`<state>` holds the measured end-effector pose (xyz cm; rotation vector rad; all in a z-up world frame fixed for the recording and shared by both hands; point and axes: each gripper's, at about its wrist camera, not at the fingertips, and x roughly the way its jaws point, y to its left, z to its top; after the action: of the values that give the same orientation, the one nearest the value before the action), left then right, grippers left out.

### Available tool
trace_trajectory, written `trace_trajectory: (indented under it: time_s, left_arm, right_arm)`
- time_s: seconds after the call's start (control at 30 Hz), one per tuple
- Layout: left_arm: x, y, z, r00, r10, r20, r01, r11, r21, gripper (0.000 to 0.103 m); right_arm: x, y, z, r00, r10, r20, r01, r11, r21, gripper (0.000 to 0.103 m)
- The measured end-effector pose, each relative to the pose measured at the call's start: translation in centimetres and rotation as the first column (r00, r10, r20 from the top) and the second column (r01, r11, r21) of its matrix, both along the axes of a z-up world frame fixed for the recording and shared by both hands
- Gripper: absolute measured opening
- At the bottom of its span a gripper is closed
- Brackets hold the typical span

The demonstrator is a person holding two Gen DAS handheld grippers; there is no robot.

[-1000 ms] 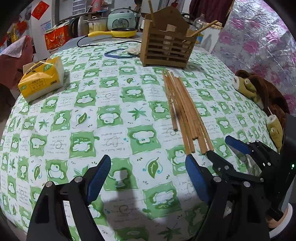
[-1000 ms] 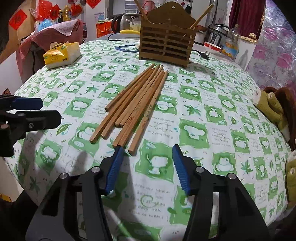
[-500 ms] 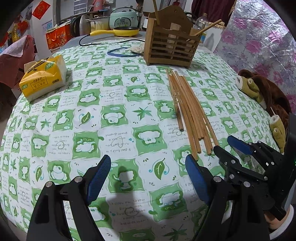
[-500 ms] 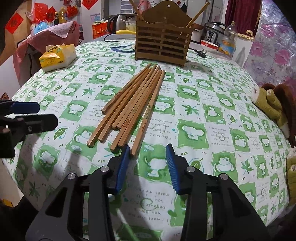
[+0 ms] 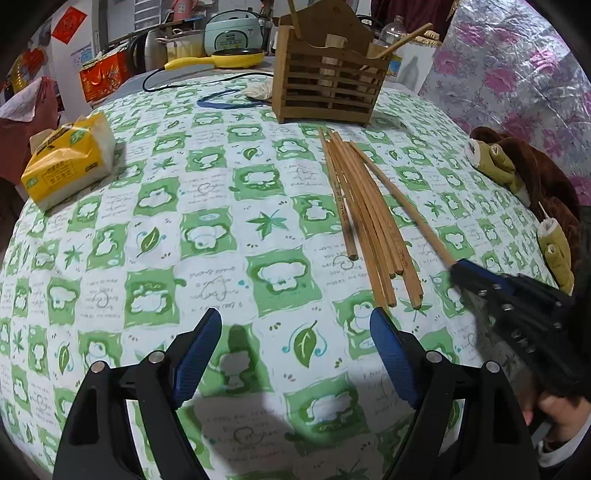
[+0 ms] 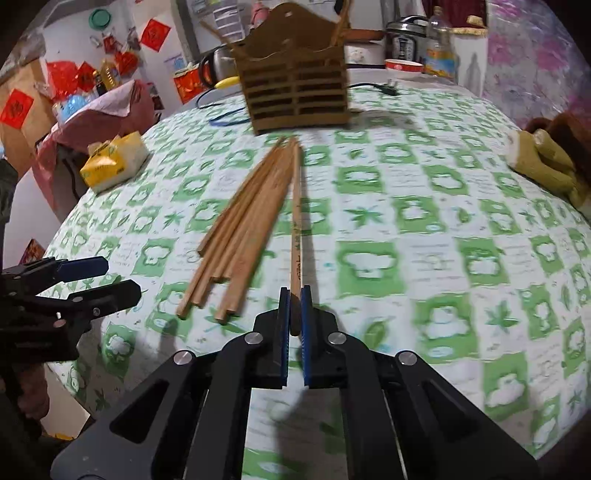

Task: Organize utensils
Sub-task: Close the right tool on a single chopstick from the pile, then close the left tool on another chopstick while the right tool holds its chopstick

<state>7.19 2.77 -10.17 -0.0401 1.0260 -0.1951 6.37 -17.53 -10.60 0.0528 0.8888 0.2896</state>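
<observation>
The right gripper (image 6: 293, 308), black-framed with blue pads, is clamped on the near end of one long wooden chopstick (image 6: 296, 221); its jaws are pressed together with only the stick between them. That chopstick runs from the pads straight toward the far edge of the tabletop, its far tip almost meeting the tips of the others, and its near end is swung slightly away from them toward the right edge.

Just beside it lies the loose bundle of wooden chopsticks (image 6: 242, 229), fanned on the green-and-white patterned tablecloth (image 6: 424, 229) near the middle of the tabletop, their far tips gathered close to the slatted brown wooden utensil holder (image 6: 295, 94). The holder stands upright near the far edge, with a few sticks already poking out of its top.

The left gripper (image 5: 295, 354), of the same black and blue build, hovers above the near edge with its jaws wide apart and nothing between them; the bundle's near ends stop just short of its right pad.

Toward the left edge sits a yellow soft pack of tissues (image 5: 68, 158). A brown and olive plush toy (image 5: 517, 173) rests at the right edge. Beyond the far edge, a yellow-handled pan (image 5: 221, 61) and a pale rice cooker (image 5: 231, 35) stand among kitchen clutter.
</observation>
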Motion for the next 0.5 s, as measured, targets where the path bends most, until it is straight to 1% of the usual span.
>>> trace_trajectory:
  time_s: [0.23, 0.3, 0.37, 0.43, 0.5]
  left_arm:
    - [1.3, -1.4, -0.7, 0.999, -0.032, 0.008, 0.031, 0.998, 0.053, 0.081]
    - [1.5, -1.6, -0.9, 0.999, -0.038, 0.01, 0.037, 0.998, 0.06, 0.078]
    - [2.0, -1.8, -1.2, 0.999, -0.043, 0.003, 0.043, 0.997, 0.061, 0.071]
    - [2.4, -2.0, -1.5, 0.999, -0.047, 0.001, 0.046, 0.997, 0.066, 0.068]
    - [2.7, -2.2, -1.7, 0.999, -0.053, 0.0, 0.052, 0.996, 0.077, 0.067]
  right_arm:
    - [-0.4, -2.0, 0.2, 1.0, -0.024, 0.015, 0.023, 1.0, 0.016, 0.006]
    - [-0.3, -2.2, 0.1, 1.0, -0.024, 0.014, 0.024, 1.0, 0.017, 0.006]
    - [-0.2, -2.4, 0.0, 1.0, -0.024, 0.008, 0.024, 0.999, 0.029, 0.006]
    - [-0.1, -2.5, 0.0, 1.0, -0.018, 0.008, 0.018, 0.999, 0.031, 0.006]
    - [-0.2, -2.5, 0.0, 1.0, -0.013, 0.008, 0.012, 0.999, 0.034, 0.006]
